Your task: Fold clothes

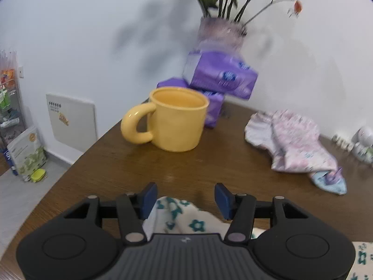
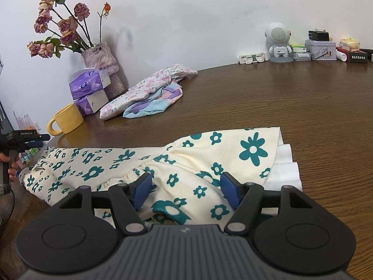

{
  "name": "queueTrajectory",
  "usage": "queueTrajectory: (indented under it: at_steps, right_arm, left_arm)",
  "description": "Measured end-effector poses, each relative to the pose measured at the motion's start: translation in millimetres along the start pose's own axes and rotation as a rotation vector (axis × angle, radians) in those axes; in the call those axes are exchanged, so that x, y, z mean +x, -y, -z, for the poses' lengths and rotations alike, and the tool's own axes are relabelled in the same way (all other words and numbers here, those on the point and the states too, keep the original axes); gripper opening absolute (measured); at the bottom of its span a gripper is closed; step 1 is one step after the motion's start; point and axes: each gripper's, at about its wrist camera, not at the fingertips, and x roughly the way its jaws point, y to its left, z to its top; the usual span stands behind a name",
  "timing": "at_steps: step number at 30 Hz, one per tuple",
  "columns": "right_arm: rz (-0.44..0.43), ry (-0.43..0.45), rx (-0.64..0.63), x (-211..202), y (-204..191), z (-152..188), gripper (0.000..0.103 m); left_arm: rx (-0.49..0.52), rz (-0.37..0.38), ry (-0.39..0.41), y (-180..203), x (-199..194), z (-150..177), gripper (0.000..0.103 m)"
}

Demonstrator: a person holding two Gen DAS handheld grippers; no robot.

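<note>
A cream garment with teal flowers [image 2: 163,163] lies spread across the near part of the brown table [image 2: 279,98], its white lining [image 2: 285,170] showing at the right end. My right gripper [image 2: 185,191] stands open just above the garment, with the cloth lying under its blue pads [image 2: 142,190]. In the left wrist view a bunched end of the same garment [image 1: 181,217] sits between the jaws of my left gripper [image 1: 186,200], which is open; the cloth reaches the left pad but is not pinched. The left gripper [image 2: 28,140] also shows at the right wrist view's left edge.
A yellow mug [image 1: 177,119] stands close ahead of the left gripper, with purple tissue packs [image 1: 221,74] and a vase of dried roses [image 2: 102,65] behind. A pile of pink and blue clothes [image 2: 149,91] lies further back. A white speaker figure [image 2: 278,39] and boxes [image 2: 320,50] line the wall.
</note>
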Motion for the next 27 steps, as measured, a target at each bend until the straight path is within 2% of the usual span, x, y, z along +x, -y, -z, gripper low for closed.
queueTrajectory:
  at_steps: [2, 6, 10, 13, 16, 20, 25, 27]
  right_arm:
    - [0.000, 0.000, 0.000, 0, 0, 0, 0.066]
    - [0.002, 0.001, -0.001, 0, 0, 0, 0.066]
    - [0.036, 0.032, -0.023, -7, -5, -6, 0.066]
    - [0.075, 0.117, -0.015, -24, 0, -23, 0.066]
    - [0.170, 0.114, 0.016, -25, 20, -39, 0.066]
    - [0.215, 0.043, 0.105, -9, 51, -53, 0.066]
    - [0.165, -0.041, 0.228, 16, 72, -54, 0.066]
    - [0.147, -0.049, 0.275, 19, 76, -51, 0.060]
  left_arm:
    - [0.015, -0.030, -0.038, -1, 9, -4, 0.053]
    - [-0.003, -0.010, -0.113, -7, 27, -1, 0.045]
    - [-0.012, -0.011, -0.104, -8, 27, 2, 0.045]
    - [0.000, -0.017, -0.103, -5, 27, 3, 0.047]
    - [0.019, -0.028, -0.100, -2, 26, 4, 0.047]
    - [0.049, -0.047, -0.097, 3, 27, 5, 0.047]
    - [0.108, -0.084, -0.087, 16, 28, 11, 0.046]
    - [0.119, -0.084, -0.086, 18, 27, 13, 0.045]
